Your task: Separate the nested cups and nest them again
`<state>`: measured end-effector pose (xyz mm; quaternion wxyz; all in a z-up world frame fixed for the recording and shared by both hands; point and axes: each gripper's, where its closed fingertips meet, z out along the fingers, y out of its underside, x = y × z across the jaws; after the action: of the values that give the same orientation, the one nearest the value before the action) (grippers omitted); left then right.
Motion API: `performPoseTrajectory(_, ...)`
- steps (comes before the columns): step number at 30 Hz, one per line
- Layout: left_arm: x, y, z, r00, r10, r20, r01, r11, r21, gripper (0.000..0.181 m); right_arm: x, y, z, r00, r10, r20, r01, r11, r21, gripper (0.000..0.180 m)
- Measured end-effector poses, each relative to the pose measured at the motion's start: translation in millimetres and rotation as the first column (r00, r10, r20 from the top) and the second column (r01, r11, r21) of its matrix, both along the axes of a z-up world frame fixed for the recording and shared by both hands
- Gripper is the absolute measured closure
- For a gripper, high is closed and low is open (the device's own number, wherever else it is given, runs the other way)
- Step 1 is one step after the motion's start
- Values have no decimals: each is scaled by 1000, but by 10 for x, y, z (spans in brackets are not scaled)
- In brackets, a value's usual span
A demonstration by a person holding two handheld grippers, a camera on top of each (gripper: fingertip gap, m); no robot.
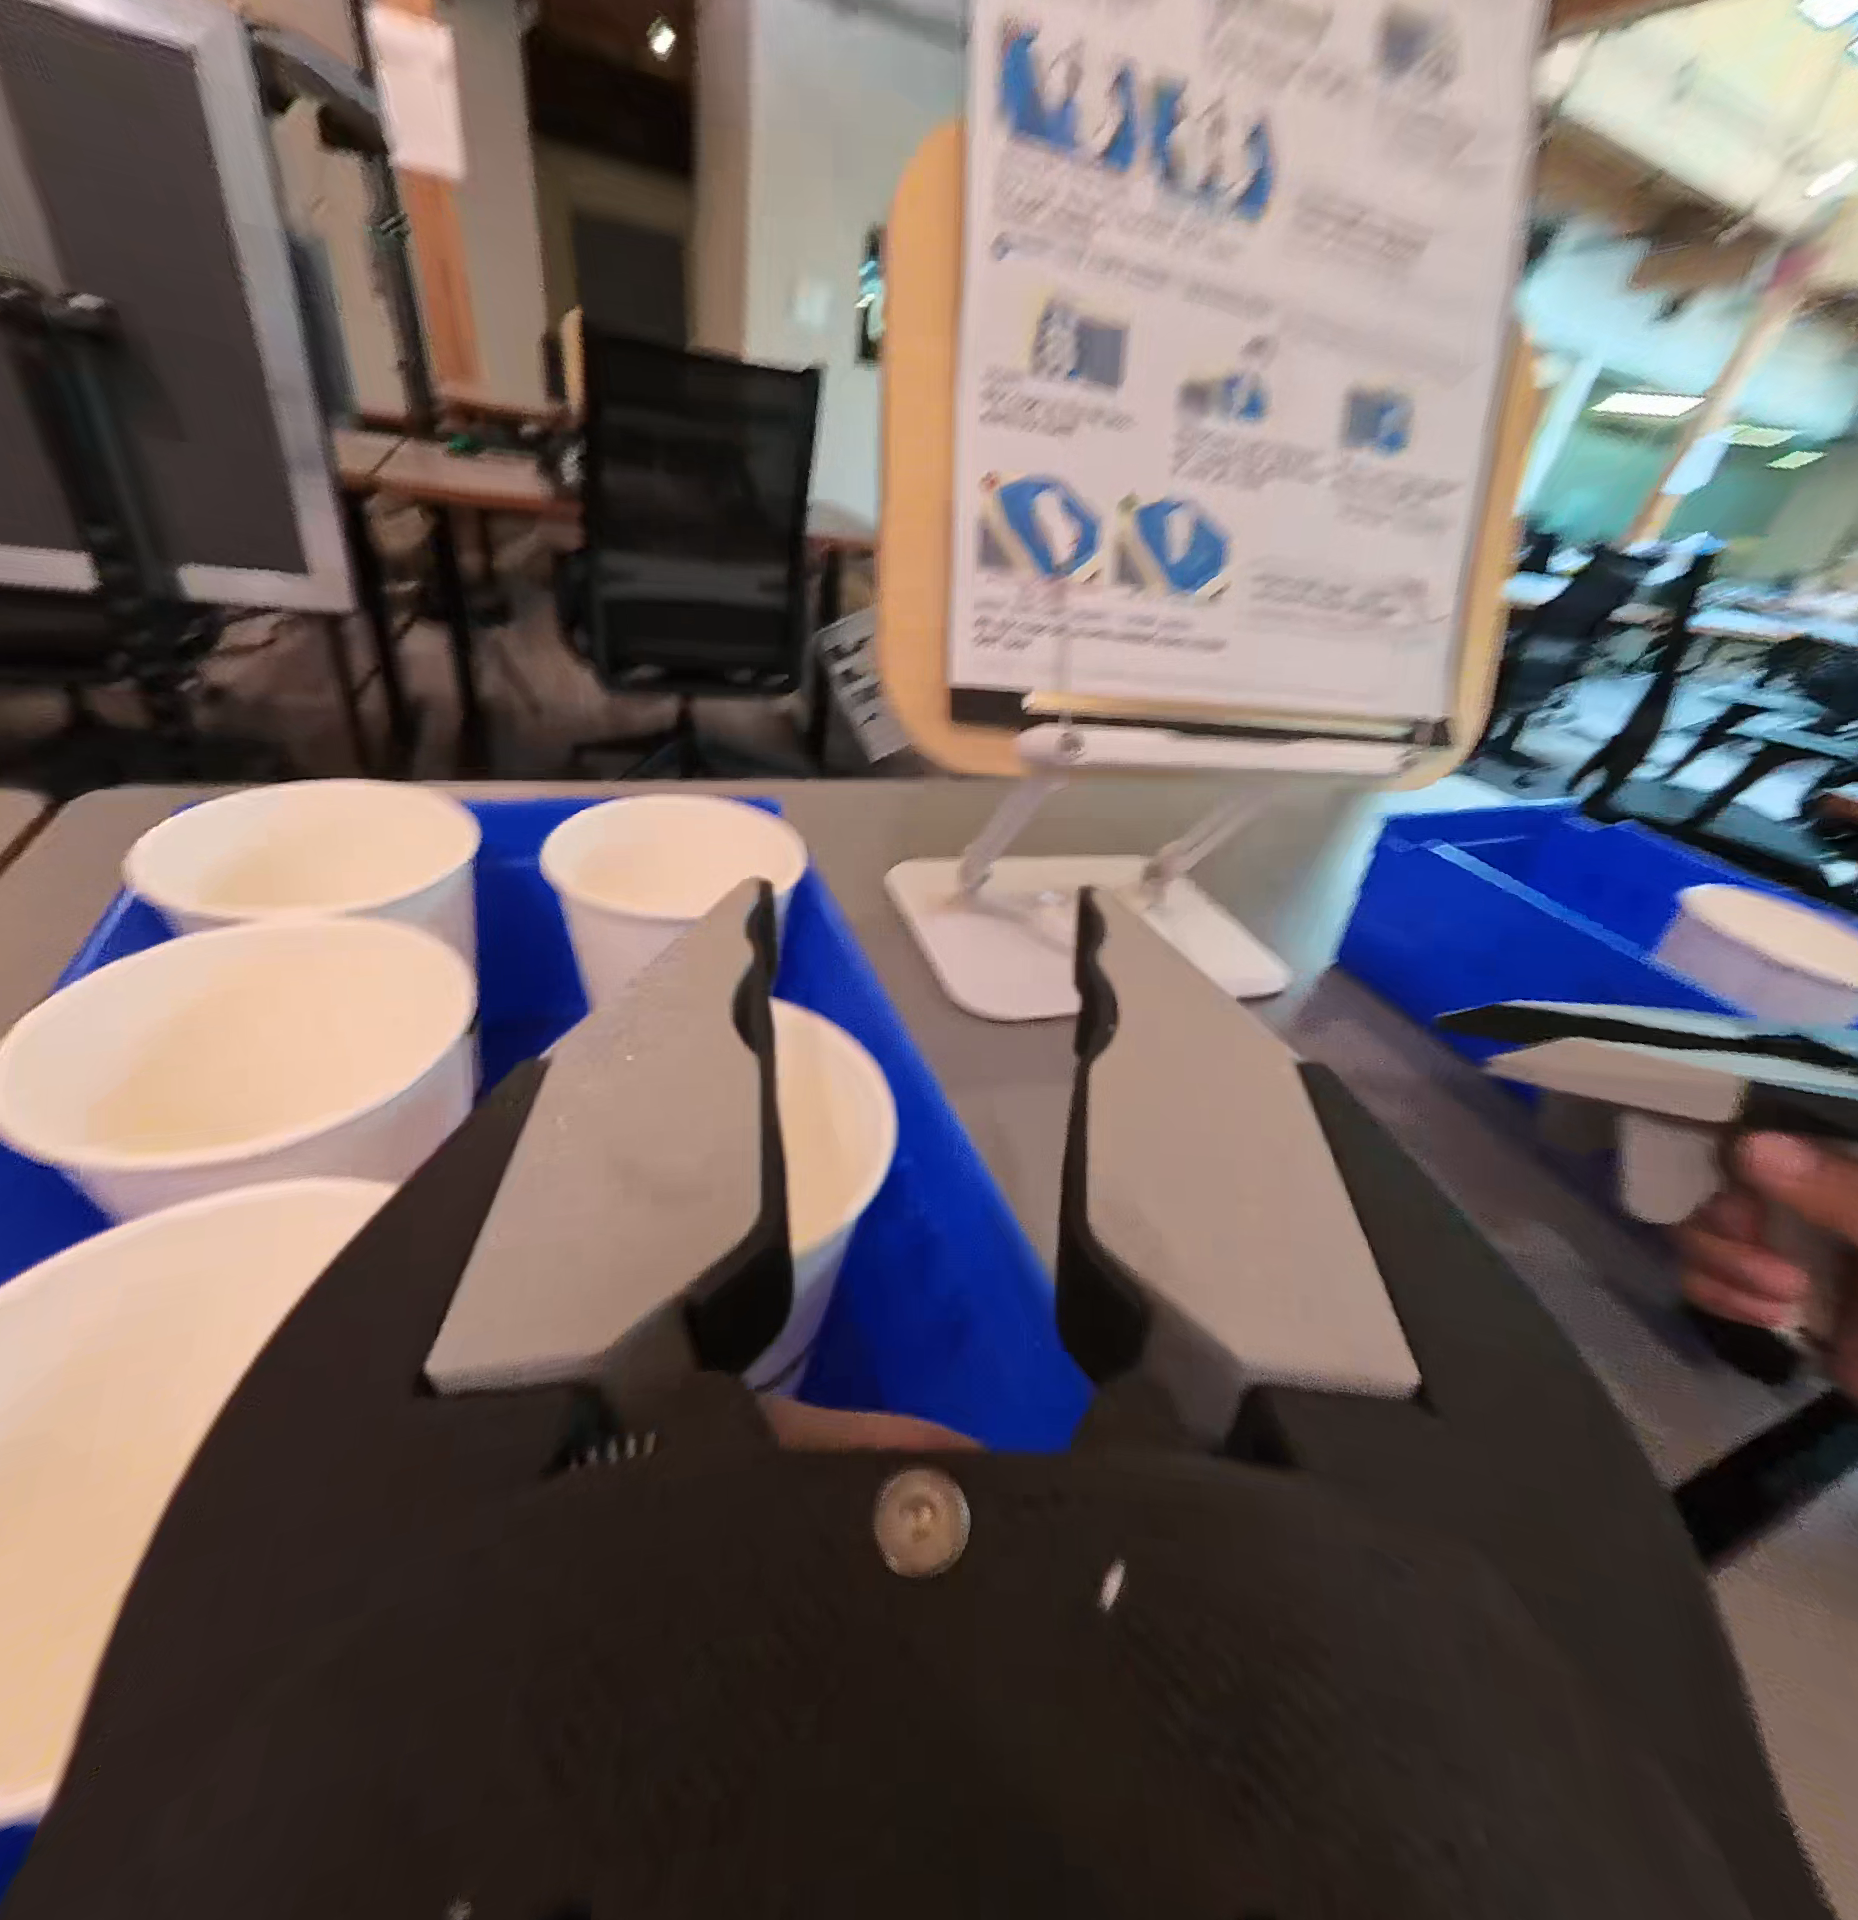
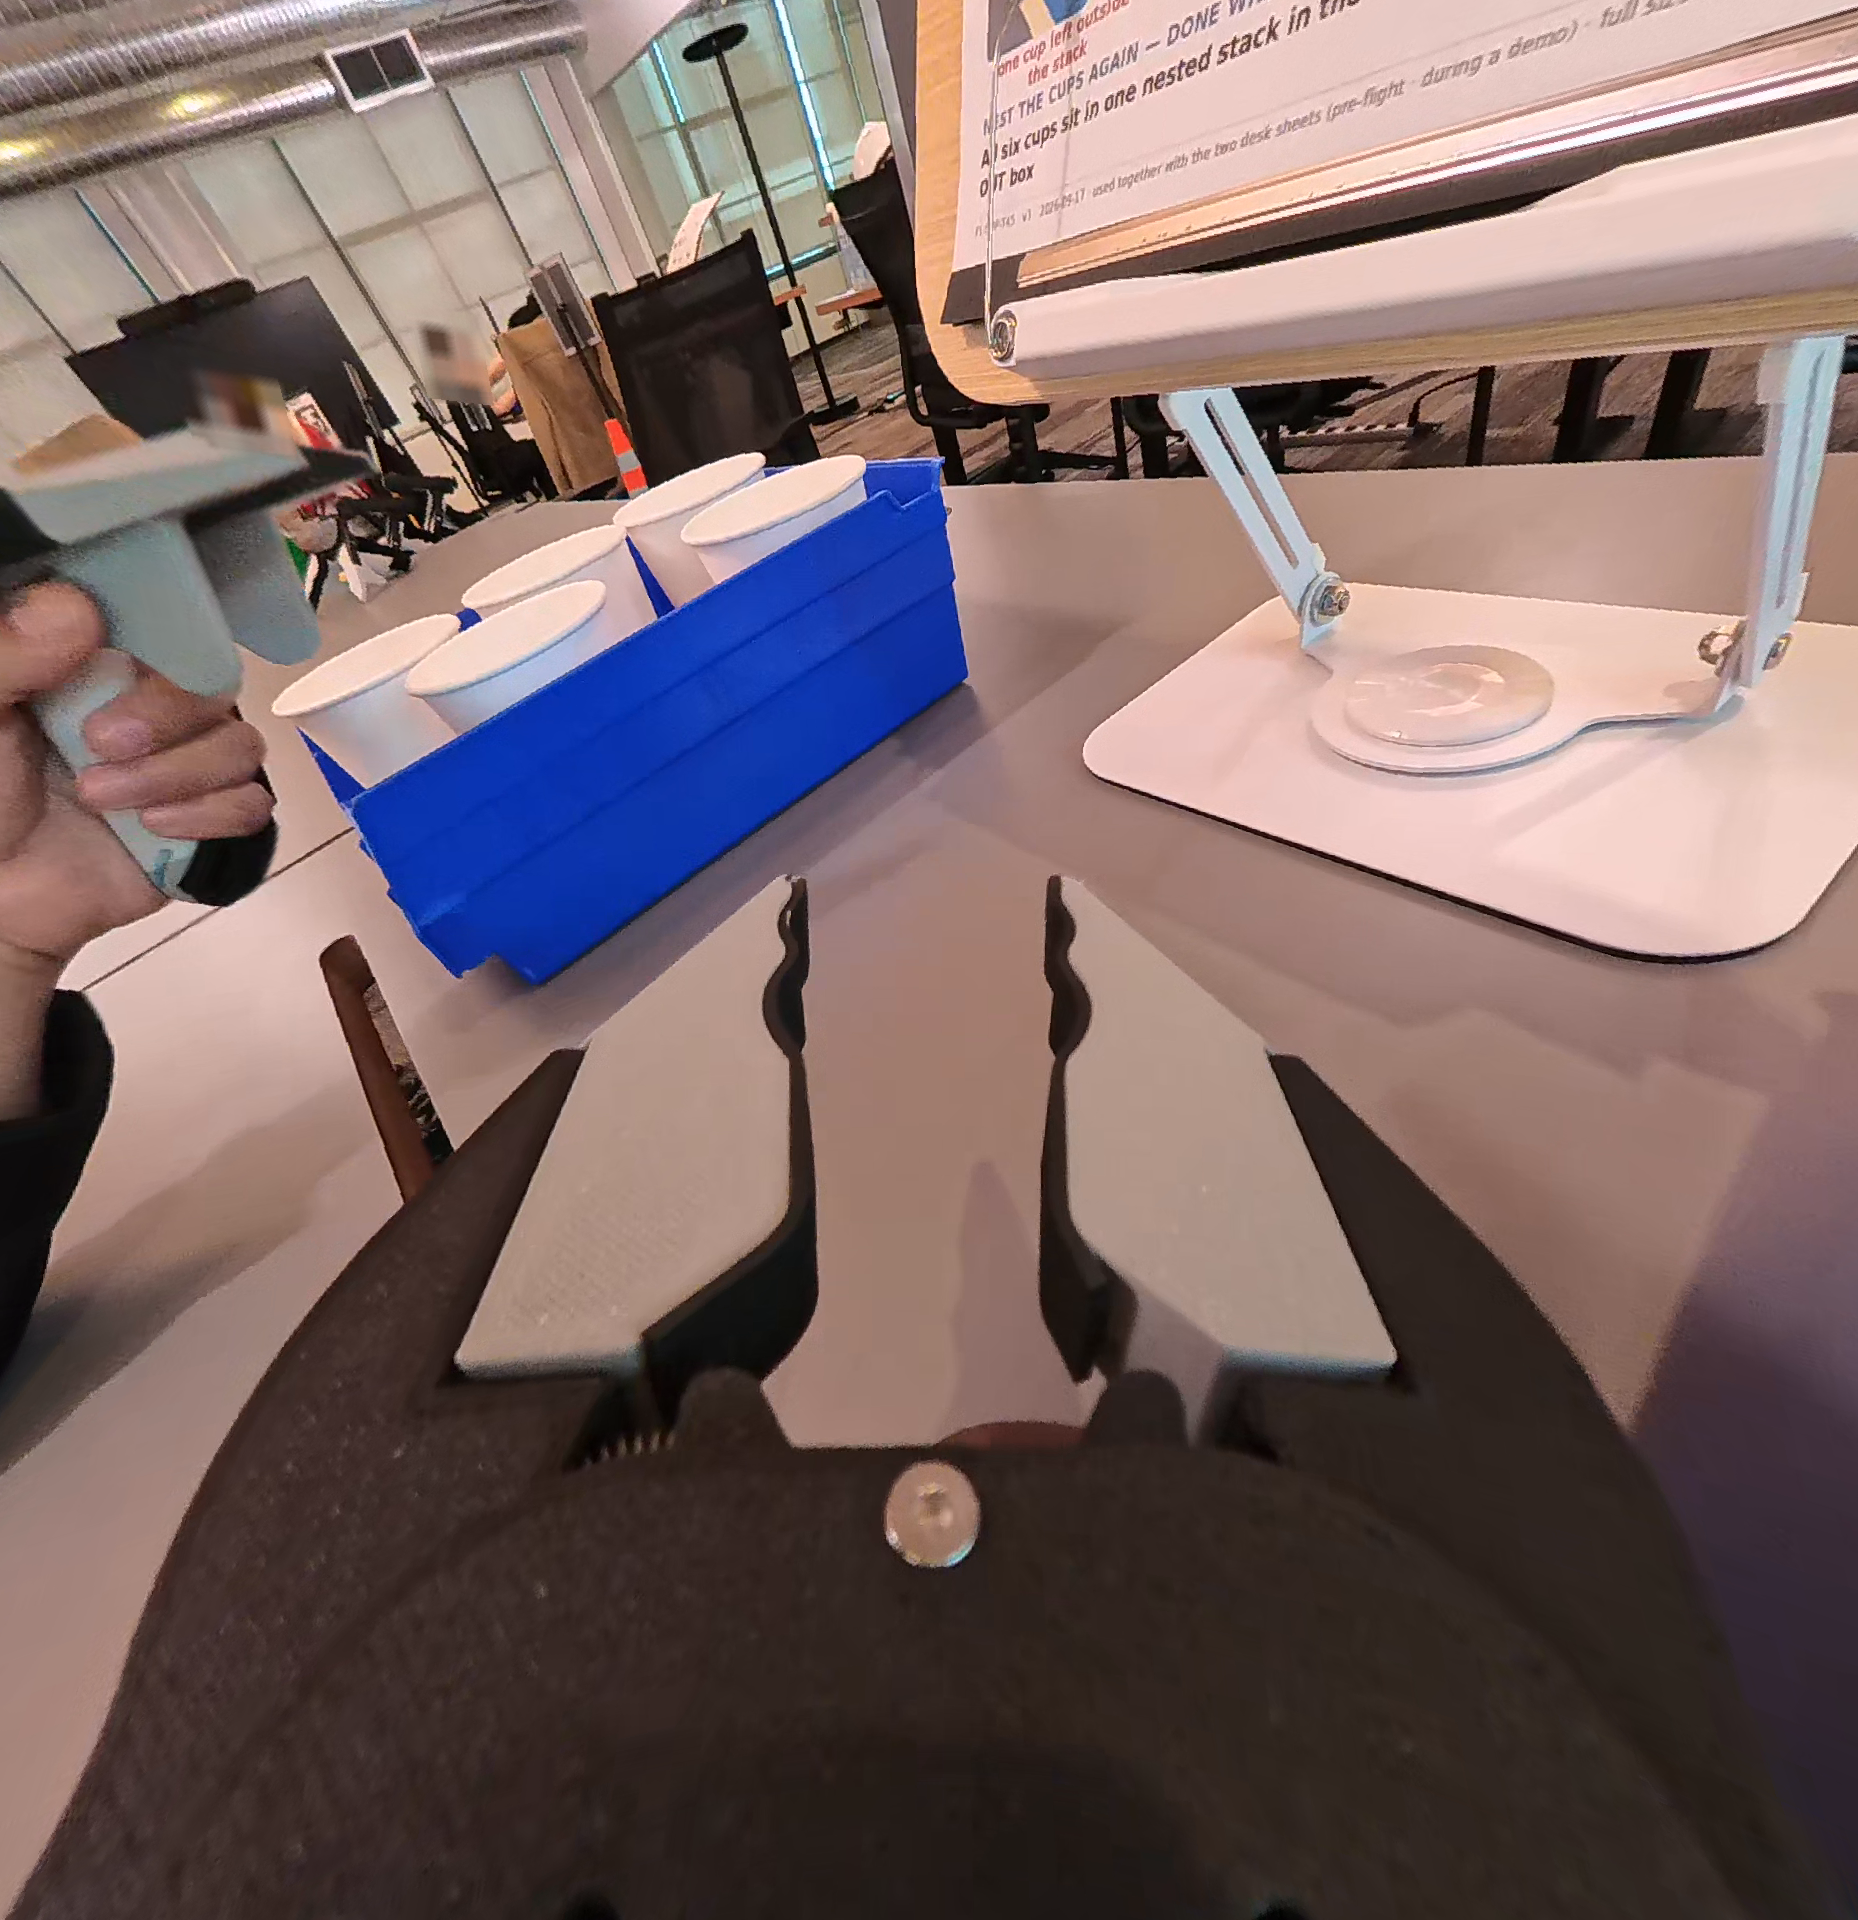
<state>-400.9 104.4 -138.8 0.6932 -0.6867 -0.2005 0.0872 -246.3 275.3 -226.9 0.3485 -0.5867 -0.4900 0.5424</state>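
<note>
Several white paper cups stand apart and upright in a blue bin (image 1: 946,1247) on the grey table; one is at the far left (image 1: 301,852), one at the far right (image 1: 676,862), and a near one (image 1: 842,1132) is partly behind my left finger. My left gripper (image 1: 925,914) is open and empty, above the bin's right side. A second blue bin (image 1: 1527,914) at the right holds one white cup (image 1: 1777,945). My right gripper (image 2: 925,894) is open and empty, low over bare table. The bin (image 2: 676,748) with its cups (image 2: 520,655) shows ahead to its left.
A document stand with a white base (image 2: 1476,810) and a printed sheet (image 1: 1216,364) stands at the table's back between the bins. A hand (image 2: 63,790) holds the left gripper at the left edge. A dark wooden chair back (image 2: 374,1060) rises by the near table edge.
</note>
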Motion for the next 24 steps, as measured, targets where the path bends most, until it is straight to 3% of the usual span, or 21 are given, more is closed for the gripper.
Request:
performPoseTrajectory(2,-59,4,-139,999,39,3,-39,995,-92,115,-4,-24,1,1000,10,0,-10,1000,-15,137)
performPoseTrajectory(6,-98,34,-406,994,96,-43,-104,952,-288,112,-1,-26,5,1000,14,-3,-14,999,-29,137)
performPoseTrajectory(11,-29,78,-584,997,55,-51,-71,917,-393,112,1,-14,-2,1000,18,-5,-19,998,-59,138)
performPoseTrajectory(15,-150,-10,-701,988,115,-106,-152,868,-473,113,4,-16,0,1000,24,-9,-25,997,-79,138)
performPoseTrajectory(19,-154,-2,-822,987,104,-119,-151,835,-529,131,10,-14,12,1000,25,-13,-26,996,-82,138)
performPoseTrajectory(21,-198,-22,-913,983,110,-147,-175,798,-576,150,12,-17,12,1000,26,-13,-27,996,-85,139)
performPoseTrajectory(24,-240,-11,-923,972,112,-205,-214,777,-592,157,16,-18,19,1000,27,-16,-28,996,-87,139)
